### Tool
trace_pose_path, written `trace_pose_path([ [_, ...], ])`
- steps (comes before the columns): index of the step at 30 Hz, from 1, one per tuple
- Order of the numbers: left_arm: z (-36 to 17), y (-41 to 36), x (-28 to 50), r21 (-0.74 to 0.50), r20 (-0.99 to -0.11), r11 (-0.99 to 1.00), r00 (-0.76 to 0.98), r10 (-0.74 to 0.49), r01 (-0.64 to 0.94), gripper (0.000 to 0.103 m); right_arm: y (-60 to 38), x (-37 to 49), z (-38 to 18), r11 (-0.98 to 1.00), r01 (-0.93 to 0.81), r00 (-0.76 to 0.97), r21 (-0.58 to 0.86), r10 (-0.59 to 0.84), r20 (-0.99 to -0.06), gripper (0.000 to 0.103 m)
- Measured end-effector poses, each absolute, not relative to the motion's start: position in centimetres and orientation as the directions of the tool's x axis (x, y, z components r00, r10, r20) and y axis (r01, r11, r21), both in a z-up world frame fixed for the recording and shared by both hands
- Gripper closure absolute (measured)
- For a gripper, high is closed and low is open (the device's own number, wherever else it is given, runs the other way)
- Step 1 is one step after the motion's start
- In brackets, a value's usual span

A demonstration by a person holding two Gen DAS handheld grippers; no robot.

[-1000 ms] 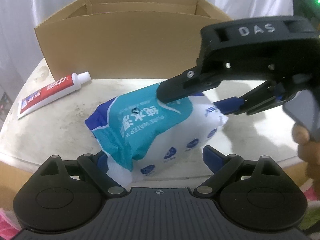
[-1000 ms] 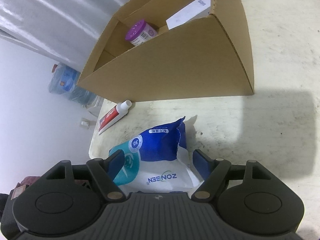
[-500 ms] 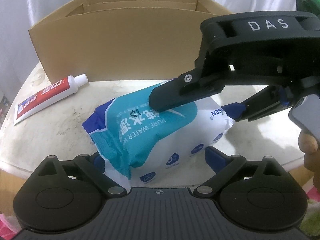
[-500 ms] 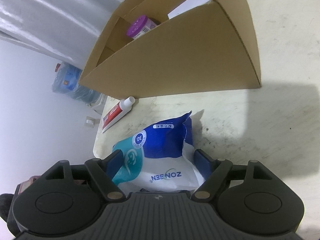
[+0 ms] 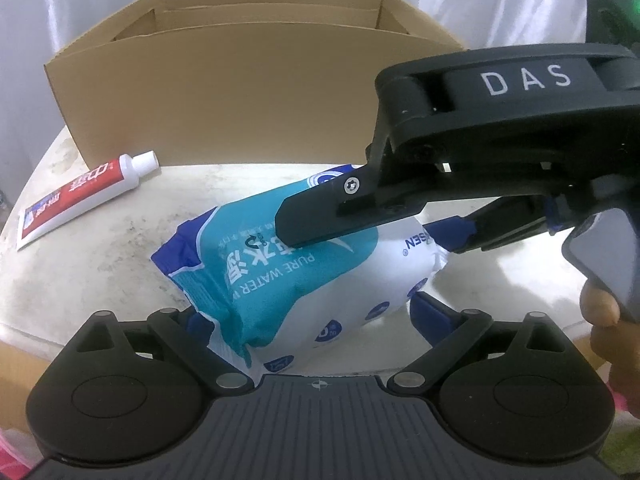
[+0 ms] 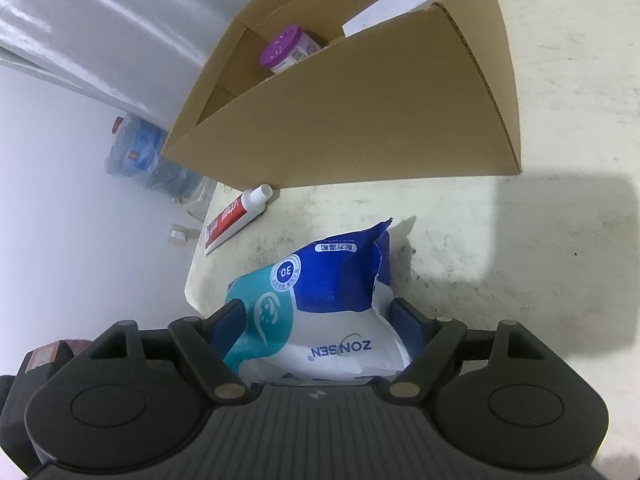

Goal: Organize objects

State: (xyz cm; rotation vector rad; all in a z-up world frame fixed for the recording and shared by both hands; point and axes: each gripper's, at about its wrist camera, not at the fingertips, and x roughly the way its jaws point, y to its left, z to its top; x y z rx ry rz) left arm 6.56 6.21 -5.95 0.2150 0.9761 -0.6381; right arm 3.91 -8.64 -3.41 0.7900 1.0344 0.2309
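Open cardboard box (image 6: 360,92) at the far edge of the table (image 6: 560,240), holding a purple-lidded jar (image 6: 286,50) and a flat white carton (image 6: 390,6). Wet-wipes pack (image 5: 304,256) lifted off the tabletop, clamped at one end by the right gripper (image 6: 316,320), fingers pressed to both sides. Left gripper (image 5: 308,320) spread wide around the pack's other end, possibly touching at one finger. Toothpaste tube (image 5: 84,196) flat beside the box. Against the earlier frames: pack raised higher, box nearer.
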Motion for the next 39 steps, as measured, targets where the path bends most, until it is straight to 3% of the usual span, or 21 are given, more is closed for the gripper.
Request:
trace_pose_path([
  [22,-6.9,6.6,8.2,-0.124,-0.838,0.803,0.373,-0.399,0.583,0.009,-8.9,3.5,-3.3,0.715,0.142,0.492,0.685,0.549,-0.676,0.02],
  [39,-7.4,6.2,7.2,-0.063,-0.84,0.802,0.403,-0.364,0.594,0.008,-9.2,3.8,-3.8,0.703,0.169,0.501,0.691,0.542,-0.675,0.021],
])
